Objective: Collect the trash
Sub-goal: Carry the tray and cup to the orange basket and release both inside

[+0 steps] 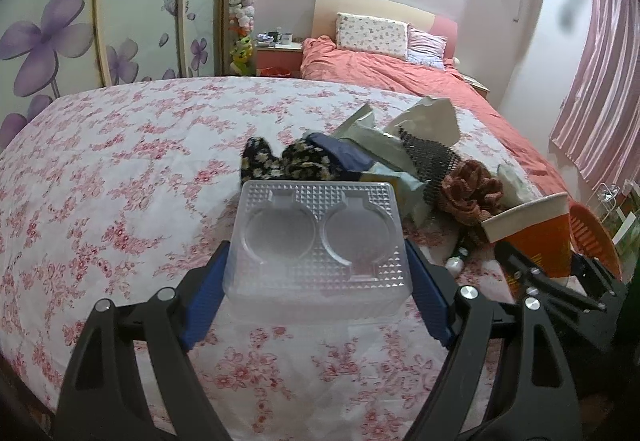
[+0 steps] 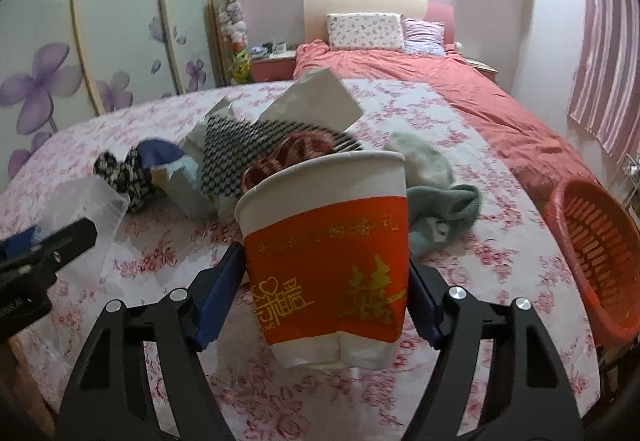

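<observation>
My left gripper [image 1: 318,273] is shut on a clear plastic tray [image 1: 318,241] with two round wells, held above the floral bed cover. My right gripper [image 2: 326,289] is shut on an orange-and-white paper cup [image 2: 328,241] with gold lettering, tilted towards me. The cup also shows in the left wrist view [image 1: 536,237], and the plastic tray shows at the left of the right wrist view [image 2: 88,209]. An orange slotted basket [image 2: 600,261] stands at the bed's right edge, to the right of the cup.
A pile lies behind both grippers: floral black cloth [image 1: 280,161], silver wrappers [image 2: 312,105], black mesh [image 2: 240,149], a rust scrunchie [image 1: 472,193], a grey-green sock [image 2: 436,185]. A salmon bed [image 1: 400,69], a nightstand [image 1: 280,57] and a flowered wardrobe [image 1: 60,41] are beyond.
</observation>
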A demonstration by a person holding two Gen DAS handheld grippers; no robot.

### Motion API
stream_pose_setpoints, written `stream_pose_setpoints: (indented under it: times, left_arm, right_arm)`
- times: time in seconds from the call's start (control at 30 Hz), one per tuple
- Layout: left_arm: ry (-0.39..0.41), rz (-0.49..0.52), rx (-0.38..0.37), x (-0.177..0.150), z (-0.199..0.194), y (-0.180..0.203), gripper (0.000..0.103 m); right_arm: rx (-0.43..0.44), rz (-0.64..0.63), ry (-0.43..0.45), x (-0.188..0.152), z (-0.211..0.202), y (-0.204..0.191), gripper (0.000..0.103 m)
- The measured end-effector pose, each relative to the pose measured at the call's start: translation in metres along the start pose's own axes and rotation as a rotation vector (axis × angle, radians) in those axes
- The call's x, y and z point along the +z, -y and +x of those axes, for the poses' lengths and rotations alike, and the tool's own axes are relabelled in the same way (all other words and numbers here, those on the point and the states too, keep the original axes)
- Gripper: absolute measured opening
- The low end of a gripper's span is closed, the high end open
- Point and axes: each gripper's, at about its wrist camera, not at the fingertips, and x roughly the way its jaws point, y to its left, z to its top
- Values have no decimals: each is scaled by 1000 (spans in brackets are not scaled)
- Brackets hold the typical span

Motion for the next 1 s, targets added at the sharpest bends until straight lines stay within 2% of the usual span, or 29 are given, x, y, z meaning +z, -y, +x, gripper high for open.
stream_pose_setpoints:
  times: [0.3, 0.5, 0.77, 1.0]
  left_arm:
    - [35, 54, -84, 10, -10, 45, 81]
    - [52, 108, -175, 18, -14, 95, 81]
    - [47, 214, -307, 23, -8, 180, 81]
    - [35, 296, -429, 22, -1, 258, 81]
  right_arm:
    - [-99, 110, 95, 9, -36, 59, 74]
    - [-181, 190, 135, 12, -55, 106, 74]
    - [-303, 299, 174, 7, -68, 172, 74]
    - [-381, 372, 197, 1, -71, 210, 74]
